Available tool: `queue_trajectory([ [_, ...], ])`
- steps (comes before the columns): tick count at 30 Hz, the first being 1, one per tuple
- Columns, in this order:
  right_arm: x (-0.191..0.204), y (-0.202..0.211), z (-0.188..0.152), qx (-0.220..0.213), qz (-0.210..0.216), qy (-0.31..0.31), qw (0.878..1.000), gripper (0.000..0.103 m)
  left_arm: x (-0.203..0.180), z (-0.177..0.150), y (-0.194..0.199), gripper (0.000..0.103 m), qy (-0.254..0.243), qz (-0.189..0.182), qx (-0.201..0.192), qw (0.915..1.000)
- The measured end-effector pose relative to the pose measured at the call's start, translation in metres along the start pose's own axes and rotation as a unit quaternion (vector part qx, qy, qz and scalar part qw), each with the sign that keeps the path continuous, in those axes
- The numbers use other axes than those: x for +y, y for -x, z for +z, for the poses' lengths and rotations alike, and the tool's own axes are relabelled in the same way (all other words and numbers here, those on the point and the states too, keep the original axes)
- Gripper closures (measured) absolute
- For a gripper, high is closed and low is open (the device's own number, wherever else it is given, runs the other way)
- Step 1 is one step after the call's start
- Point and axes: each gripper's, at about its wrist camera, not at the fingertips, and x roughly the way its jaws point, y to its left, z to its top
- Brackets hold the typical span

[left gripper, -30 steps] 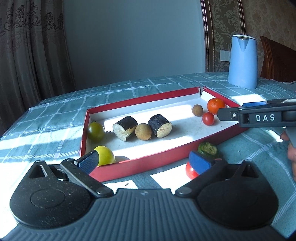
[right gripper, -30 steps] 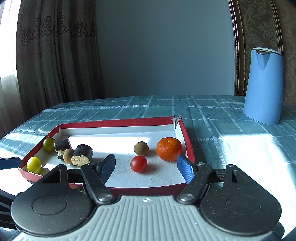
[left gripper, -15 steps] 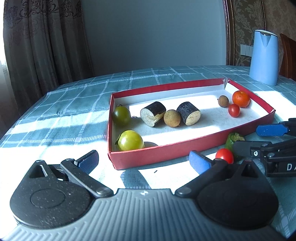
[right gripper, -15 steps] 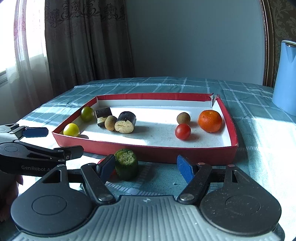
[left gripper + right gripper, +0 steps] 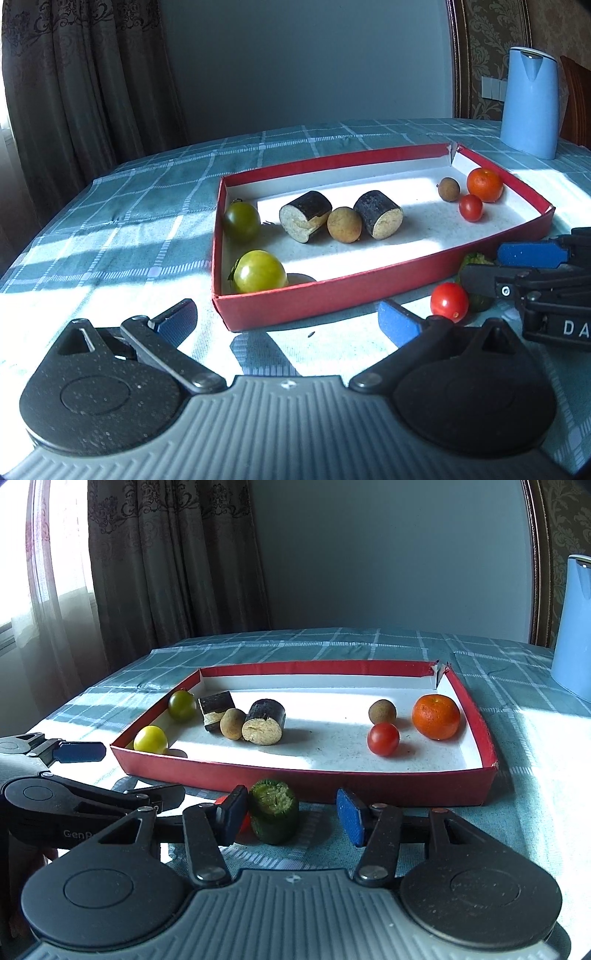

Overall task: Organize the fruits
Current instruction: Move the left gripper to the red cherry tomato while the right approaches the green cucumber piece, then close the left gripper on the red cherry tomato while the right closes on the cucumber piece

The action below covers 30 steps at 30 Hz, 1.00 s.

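red tray holds the sorted fruit

the red tray (image 5: 303,775) holds two green tomatoes, two dark cut chunks, two brown longans, a cherry tomato and an orange (image 5: 436,716). "genr" reads on the left gripper (image 5: 284,321), its jaws apart and empty. the right gripper (image 5: 291,812) has just been closing around the green chunk (image 5: 275,812) outside the tray, not yet clamped. only the left view clearly shows the loose red tomato (image 5: 448,301) beside it.

The left gripper (image 5: 79,751) reads "GenR…", seemingly cut off; the right gripper (image 5: 532,254) shows "DA".
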Motion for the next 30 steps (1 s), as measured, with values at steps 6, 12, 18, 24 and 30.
queue_trajectory([
  [6,0.002,0.017,-0.005,-0.038,-0.039,0.013,0.998,0.064,-0.001,-0.001,0.005,0.000,-0.005,-0.004,-0.016,0.9999],
  [12,-0.005,0.005,-0.003,0.015,0.021,-0.016,1.000,0.064,-0.003,-0.001,0.007,0.000,-0.008,-0.003,-0.022,0.9997],
  [18,-0.011,-0.005,0.000,0.021,0.040,-0.043,0.998,0.064,-0.003,-0.001,0.006,0.000,-0.009,-0.002,-0.022,0.9997],
  [24,-0.003,0.004,-0.004,0.006,0.025,-0.020,0.999,0.073,-0.003,-0.001,0.007,0.000,-0.008,-0.001,-0.025,0.9997],
  [30,0.000,0.025,-0.006,-0.059,-0.058,0.016,0.996,0.073,-0.007,-0.002,0.014,0.000,-0.018,-0.021,-0.045,0.9986],
])
